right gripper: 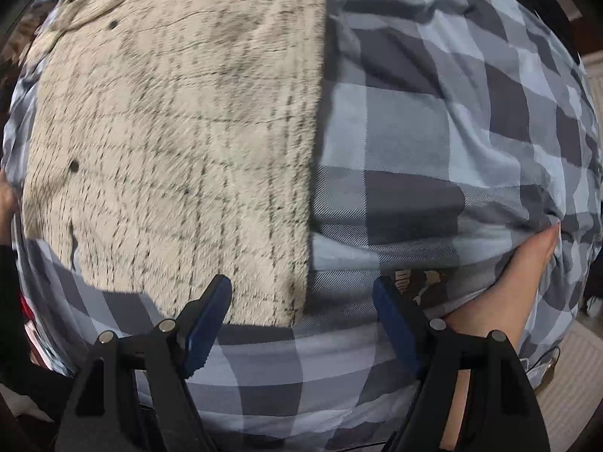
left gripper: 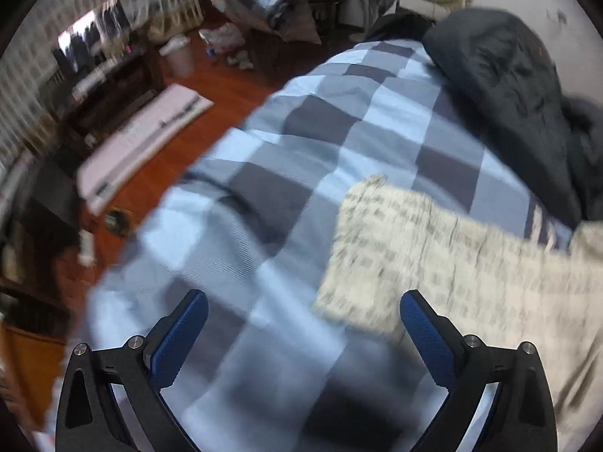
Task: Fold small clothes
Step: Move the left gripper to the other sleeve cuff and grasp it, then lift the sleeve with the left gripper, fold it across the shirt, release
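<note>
I see both my left hand-held gripper (left gripper: 303, 324) and my right hand-held gripper (right gripper: 303, 310) standing wide and empty above the checked blue bed cover (left gripper: 301, 143), where the cream fleece garment (right gripper: 173, 132) lies spread flat.

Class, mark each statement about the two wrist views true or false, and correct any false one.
1. The cream garment lies on a checked blue-grey cover. True.
2. The right gripper is clamped on the garment. False: its jaws stand open, holding nothing.
3. The left gripper is open and empty. True.
4. The floor beside the bed is white tile. False: it is reddish-brown.
</note>
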